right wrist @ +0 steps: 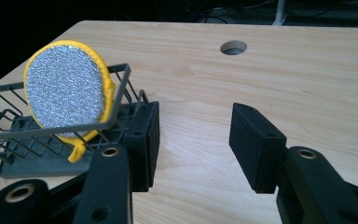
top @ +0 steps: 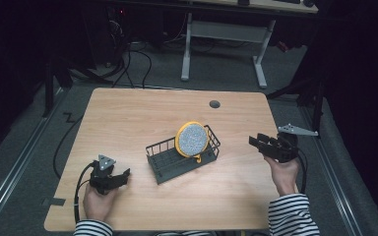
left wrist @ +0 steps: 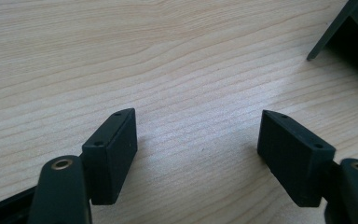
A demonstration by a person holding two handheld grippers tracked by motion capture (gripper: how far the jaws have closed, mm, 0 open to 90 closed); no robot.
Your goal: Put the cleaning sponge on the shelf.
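A round scrub pad (top: 192, 138) with a yellow rim and a glittery silver face stands on edge in the right end of a dark wire rack (top: 172, 164) at the table's middle. In the right gripper view the scrub pad (right wrist: 63, 91) leans against the rack's (right wrist: 51, 133) near wire wall, a yellow loop hanging from it. My right gripper (top: 256, 141) hovers to the right of the rack, pointing at it, open with bare table between its jaws (right wrist: 196, 135). My left gripper (top: 123, 176) lies low at the front left, open (left wrist: 198, 135) over bare wood, apart from the rack's corner (left wrist: 349, 28).
The wooden table (top: 128, 118) has a round cable hole (top: 214, 104) near its far edge, also visible as the hole (right wrist: 233, 47) beyond my right jaws. Cables trail off the table's left and right sides. A white desk frame (top: 187, 49) stands on the floor behind.
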